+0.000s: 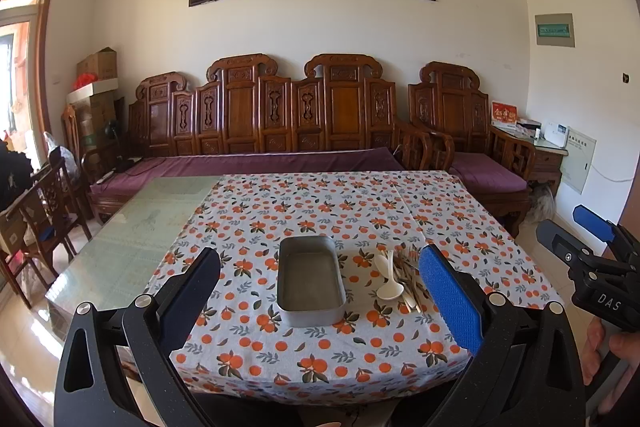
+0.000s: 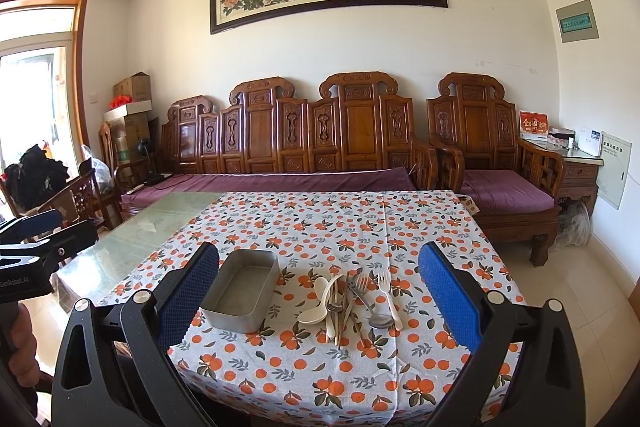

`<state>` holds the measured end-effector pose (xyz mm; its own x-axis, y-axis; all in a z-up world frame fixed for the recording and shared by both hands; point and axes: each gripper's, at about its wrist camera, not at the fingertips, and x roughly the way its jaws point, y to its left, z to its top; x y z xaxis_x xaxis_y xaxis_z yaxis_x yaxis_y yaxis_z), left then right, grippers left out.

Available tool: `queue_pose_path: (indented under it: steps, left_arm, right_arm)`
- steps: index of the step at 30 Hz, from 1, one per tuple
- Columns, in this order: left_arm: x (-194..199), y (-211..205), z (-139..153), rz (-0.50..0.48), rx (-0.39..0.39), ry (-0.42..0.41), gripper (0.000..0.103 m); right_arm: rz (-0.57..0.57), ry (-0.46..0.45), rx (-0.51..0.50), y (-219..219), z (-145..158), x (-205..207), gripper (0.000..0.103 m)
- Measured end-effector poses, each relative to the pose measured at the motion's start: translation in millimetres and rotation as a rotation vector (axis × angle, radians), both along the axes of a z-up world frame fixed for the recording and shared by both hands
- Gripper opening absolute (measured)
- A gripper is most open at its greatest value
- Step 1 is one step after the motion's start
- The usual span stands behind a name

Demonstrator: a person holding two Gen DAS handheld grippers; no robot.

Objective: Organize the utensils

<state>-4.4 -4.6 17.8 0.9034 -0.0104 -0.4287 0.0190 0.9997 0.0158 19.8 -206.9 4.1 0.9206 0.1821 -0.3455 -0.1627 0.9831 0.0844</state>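
You hold the left gripper [image 1: 320, 291] above the near edge of the bench [image 1: 140, 227], its fingers [image 1: 450, 293] wide apart and holding nothing. The right gripper [image 2: 318, 299] is the same, fingers apart. The utensils [image 2: 352, 301] lie in a mixed pile on the orange-print cloth [image 2: 320, 227], just to the right of the metal tray [image 2: 244, 289].

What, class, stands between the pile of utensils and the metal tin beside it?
Nothing visible: only bare tablecloth separates the utensil pile from the empty metal tin on its left. Both grippers, left gripper and right gripper, are open and hold nothing.
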Motion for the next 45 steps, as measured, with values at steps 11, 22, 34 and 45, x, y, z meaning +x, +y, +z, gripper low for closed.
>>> queue_pose_path:
  steps: [11,22,34,45]
  left_arm:
    - [-0.7,-0.5,-0.2,0.000,0.000,-0.002,0.096]
    - [-0.7,-2.2,1.4,-0.004,0.004,-0.005,0.096]
    - [1.5,-3.1,-6.3,-0.009,0.005,0.012,0.096]
    - [36.5,-4.3,-42.9,-0.042,0.014,0.111,0.096]
  right_arm:
    - [-0.001,-0.001,0.001,-0.2,0.0,0.1,0.100]
    - [0.000,-0.001,0.002,-0.3,0.5,0.0,0.100]
    - [0.002,0.012,0.005,2.6,5.4,-1.9,0.100]
    - [0.014,0.065,-0.002,-5.5,-17.6,25.5,0.100]
